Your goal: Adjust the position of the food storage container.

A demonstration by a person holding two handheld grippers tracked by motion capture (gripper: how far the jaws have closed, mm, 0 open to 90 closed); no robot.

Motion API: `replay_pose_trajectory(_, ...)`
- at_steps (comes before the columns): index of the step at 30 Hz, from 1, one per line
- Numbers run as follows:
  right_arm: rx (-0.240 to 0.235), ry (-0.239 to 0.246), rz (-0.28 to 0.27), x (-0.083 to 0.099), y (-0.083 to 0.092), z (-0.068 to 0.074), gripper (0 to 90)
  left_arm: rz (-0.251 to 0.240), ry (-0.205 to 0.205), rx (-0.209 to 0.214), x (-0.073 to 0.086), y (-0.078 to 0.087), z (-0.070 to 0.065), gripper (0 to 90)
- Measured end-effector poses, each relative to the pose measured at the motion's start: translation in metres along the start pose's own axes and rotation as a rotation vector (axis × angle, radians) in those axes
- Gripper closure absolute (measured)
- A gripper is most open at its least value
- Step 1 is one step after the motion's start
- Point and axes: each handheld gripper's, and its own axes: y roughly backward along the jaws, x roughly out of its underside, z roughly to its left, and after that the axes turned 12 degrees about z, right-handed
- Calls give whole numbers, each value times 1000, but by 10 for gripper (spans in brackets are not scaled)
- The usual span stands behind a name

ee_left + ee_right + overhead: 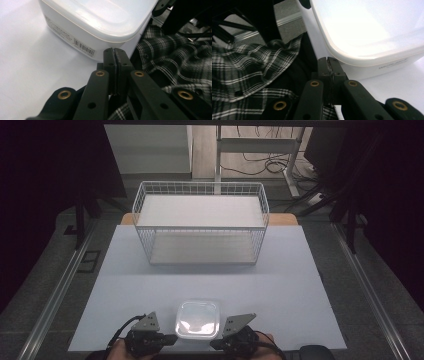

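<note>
Lidded white plastic container (197,319) sat at the near edge of the bench (125,285), between your two hand-held grippers. Left hand-held gripper (172,339) lay just beside its left side, jaws pressed together on nothing; in the left gripper view its tips (115,53) pointed at the container's near corner (100,30), below the barcode label (84,46), and I could not tell whether they touched. Right hand-held gripper (214,345) lay just beside the right side, jaws likewise pressed together and empty; its tips (328,61) sat close under the lid rim (347,58).

Judged progress: nothing grasped or lifted yet; the container rested flat on the bench. If you meant to move it, both jaws had to spread first.

White wire basket (200,222) stood well apart at the far side of the bench, apparently empty. Bench surface between it and the container lay open. Your plaid sleeve (175,57) crowded the near edge.
</note>
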Motion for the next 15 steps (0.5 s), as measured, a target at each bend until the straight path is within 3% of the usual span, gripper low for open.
replay_pose_trajectory(9, 57, -26, -11, 0, 4, -19, 887, -30, 15, -15, -20, -12, 12, 886)
replay_pose_trajectory(12, 68, -31, -14, 0, 5, -25, 888, -16, 8, 1, -24, -15, 12, 885)
replay_pose_trajectory(13, 68, -31, -14, 0, 5, -25, 888, -2, -4, 18, -25, -17, 10, 885)
replay_pose_trajectory(14, 70, -30, -15, 0, 6, -27, 888, 43, -37, 50, -25, -20, 3, 876)
replay_pose_trajectory(15, 68, -30, -17, 0, 6, -27, 888, 48, -45, 54, -25, -22, 0, 875)
